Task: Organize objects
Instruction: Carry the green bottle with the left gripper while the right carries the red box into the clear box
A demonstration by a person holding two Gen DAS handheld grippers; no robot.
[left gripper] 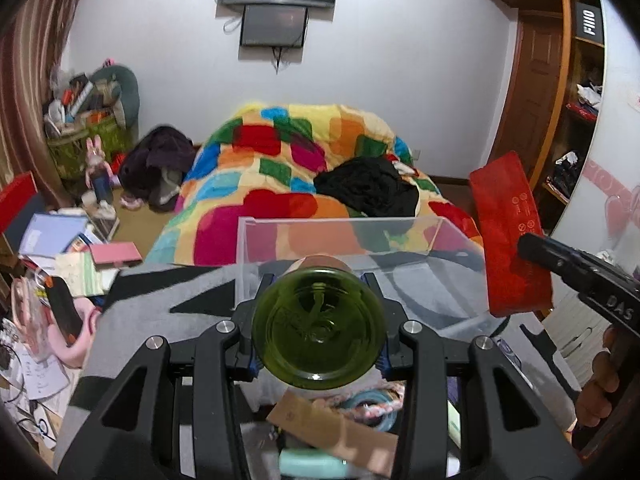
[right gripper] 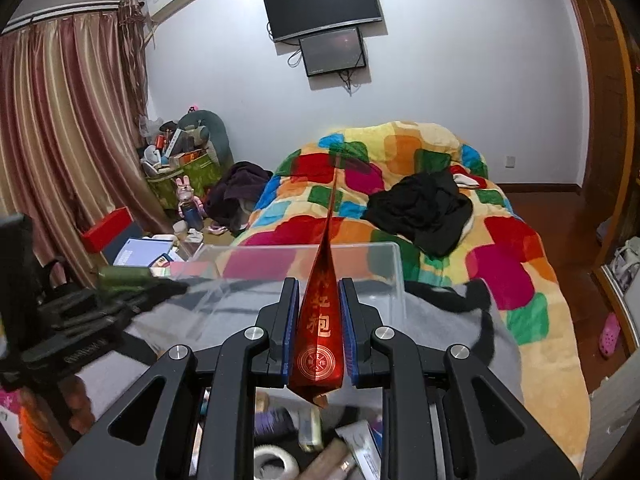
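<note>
In the left wrist view, a green bottle (left gripper: 319,329) is being gripped at lower centre by the left gripper (left gripper: 319,320), its long axis pointed straight ahead at the clear bin (left gripper: 460,240), which is being seen empty just beyond. In the right wrist view, a red packet (right gripper: 320,320) is being pinched edge-on by the right gripper (right gripper: 319,320), the bin (right gripper: 394,264) being approached just ahead at mid-frame.

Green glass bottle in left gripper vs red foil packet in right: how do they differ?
The round green glass bottle is translucent and rigid; the flat red foil packet is opaque, thin, with gold print. The bottle spreads the left gripper wide; the packet leaves the right gripper narrow. Both are clamped and held near the clear plastic box.
</note>
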